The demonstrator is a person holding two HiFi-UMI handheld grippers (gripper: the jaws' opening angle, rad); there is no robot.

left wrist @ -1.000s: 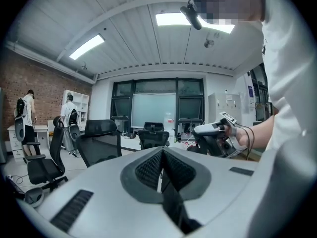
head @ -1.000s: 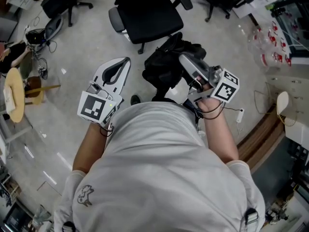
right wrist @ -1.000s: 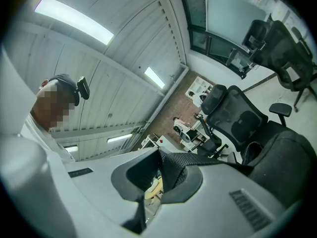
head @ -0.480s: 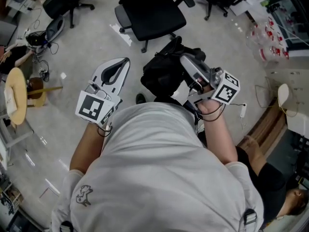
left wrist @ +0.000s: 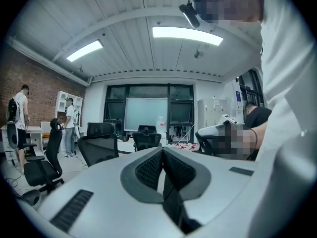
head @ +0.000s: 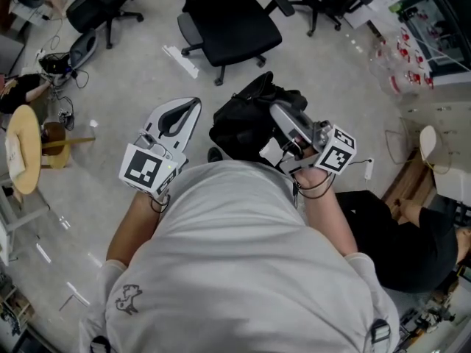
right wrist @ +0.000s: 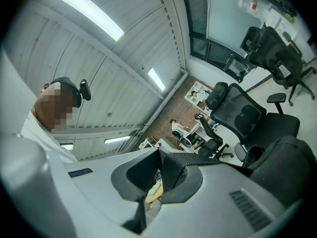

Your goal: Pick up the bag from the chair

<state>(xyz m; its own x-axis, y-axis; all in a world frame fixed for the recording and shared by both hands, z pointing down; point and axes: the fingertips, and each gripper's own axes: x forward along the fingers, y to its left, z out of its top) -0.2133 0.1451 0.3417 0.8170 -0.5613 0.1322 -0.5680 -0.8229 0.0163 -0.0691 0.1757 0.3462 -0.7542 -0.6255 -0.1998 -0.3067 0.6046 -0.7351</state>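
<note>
nearest the head camera is the person's white shirt (head: 243, 271), with a forearm reaching out on each side. the left gripper (head: 193, 103) is held over the bare floor (head: 125, 72), to the left of the bag; in the left gripper view its ribbed pads (left wrist: 151, 166) are pressed together with nothing between them. the right gripper (head: 274, 109) reaches forward over the bag, and in the right gripper view its jaws are clenched on a black woven strap (right wrist: 198, 157) that runs off to the right to the bag's dark body. the black bag (head: 239, 123) hangs bunched under that gripper, just ahead of the person and above a dark shoe (head: 214, 154), off the chair and a little short of the front edge of its seat. the black office chair (head: 232, 24) stands beyond it. farther off, another chair (head: 96, 2) stands at the top left.
</note>
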